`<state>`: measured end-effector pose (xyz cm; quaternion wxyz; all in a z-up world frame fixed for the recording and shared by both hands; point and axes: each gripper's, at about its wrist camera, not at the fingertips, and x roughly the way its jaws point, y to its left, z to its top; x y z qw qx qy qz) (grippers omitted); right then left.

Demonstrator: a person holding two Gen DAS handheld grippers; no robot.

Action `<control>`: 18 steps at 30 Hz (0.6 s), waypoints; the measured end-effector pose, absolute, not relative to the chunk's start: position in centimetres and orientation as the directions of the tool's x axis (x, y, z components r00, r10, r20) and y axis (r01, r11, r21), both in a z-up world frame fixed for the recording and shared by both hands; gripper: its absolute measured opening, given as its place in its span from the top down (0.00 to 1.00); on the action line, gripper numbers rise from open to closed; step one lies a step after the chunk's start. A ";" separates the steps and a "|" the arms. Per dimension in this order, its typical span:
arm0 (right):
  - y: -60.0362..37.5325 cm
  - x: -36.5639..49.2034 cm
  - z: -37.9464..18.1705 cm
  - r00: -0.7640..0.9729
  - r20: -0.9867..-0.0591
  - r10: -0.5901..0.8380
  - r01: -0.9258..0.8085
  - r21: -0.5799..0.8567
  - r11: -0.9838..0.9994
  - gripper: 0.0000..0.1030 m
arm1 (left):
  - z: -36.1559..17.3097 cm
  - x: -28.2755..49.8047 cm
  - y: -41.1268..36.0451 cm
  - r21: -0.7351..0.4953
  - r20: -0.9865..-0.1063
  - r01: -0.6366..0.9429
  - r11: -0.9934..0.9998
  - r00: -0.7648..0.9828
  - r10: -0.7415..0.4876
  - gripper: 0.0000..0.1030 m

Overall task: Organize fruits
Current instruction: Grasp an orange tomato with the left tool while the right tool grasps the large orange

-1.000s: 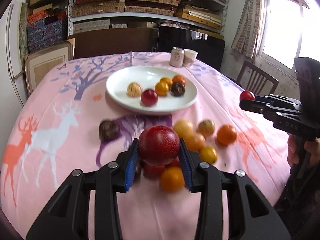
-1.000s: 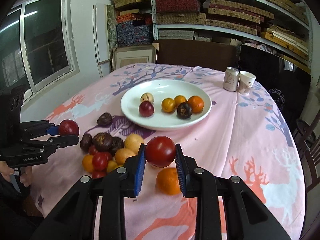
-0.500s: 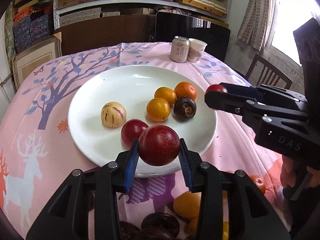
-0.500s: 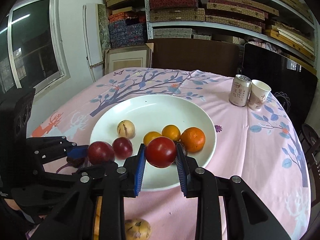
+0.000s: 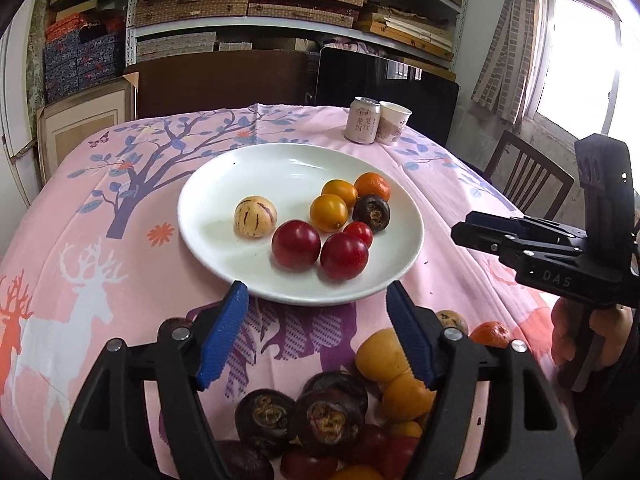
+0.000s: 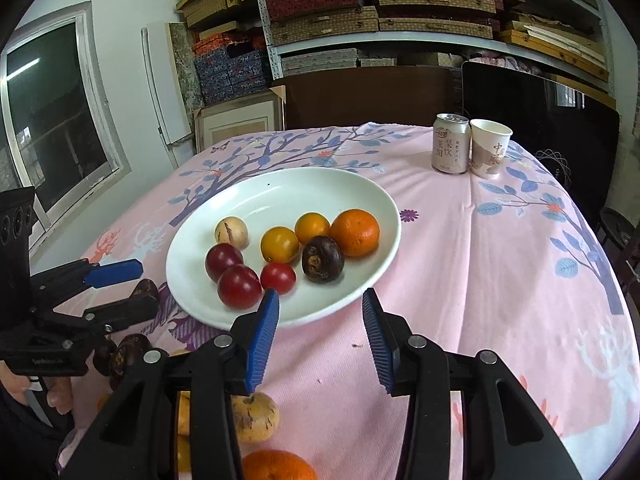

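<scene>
The white plate point(image 5: 208, 184) holds two red plums point(image 5: 296, 244), a small red tomato point(image 5: 359, 232), a striped pale fruit point(image 5: 255, 216), yellow and orange fruits and a dark passion fruit point(image 5: 371, 212). My left gripper point(image 5: 316, 292) hangs at the plate's near rim, jaws opening, nothing between them. My right gripper point(image 6: 320, 300) also stands at the near rim of the plate point(image 6: 360, 188), jaws opening and empty, just behind the tomato point(image 6: 278, 277). Each gripper shows in the other's view: the right gripper point(image 5: 462, 227) and the left gripper point(image 6: 146, 286).
Loose fruit lies on the pink cloth near me: dark passion fruits point(image 5: 328, 416), yellow ones point(image 5: 382, 354), a striped fruit point(image 6: 254, 416), an orange point(image 6: 276, 466). A can point(image 5: 362, 120) and paper cup point(image 5: 394, 122) stand behind the plate. A chair point(image 5: 528, 180) is at the right.
Both grippers carried a red fruit from the loose pile to the plate, then their jaws opened. Both fruits now lie on the plate with the others.
</scene>
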<state>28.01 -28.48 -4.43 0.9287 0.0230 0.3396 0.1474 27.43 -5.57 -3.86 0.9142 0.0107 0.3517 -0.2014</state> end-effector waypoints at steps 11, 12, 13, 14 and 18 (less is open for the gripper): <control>-29.8 20.8 -6.1 0.680 -0.667 0.303 -0.267 0.160 0.950 0.36 | -5.2 20.5 -2.5 -0.159 -0.657 0.338 0.928 0.665 -0.355 0.30; -29.5 20.1 -6.2 0.677 -0.669 0.307 -0.276 0.156 0.949 0.35 | -5.3 19.8 -2.1 -0.163 -0.658 0.335 0.928 0.664 -0.355 0.29; -29.3 19.5 -6.3 0.675 -0.670 0.309 -0.284 0.150 0.947 0.35 | -5.4 19.1 -1.8 -0.167 -0.659 0.333 0.928 0.662 -0.356 0.27; -29.0 19.0 -6.4 0.670 -0.674 0.312 -0.294 0.145 0.945 0.35 | -5.5 18.5 -1.5 -0.166 -0.662 0.330 0.929 0.662 -0.353 0.27; -28.3 18.3 -6.9 0.657 -0.687 0.311 -0.304 0.136 0.943 0.35 | -6.6 16.5 -1.3 -0.102 -0.694 0.318 0.943 0.656 -0.296 0.27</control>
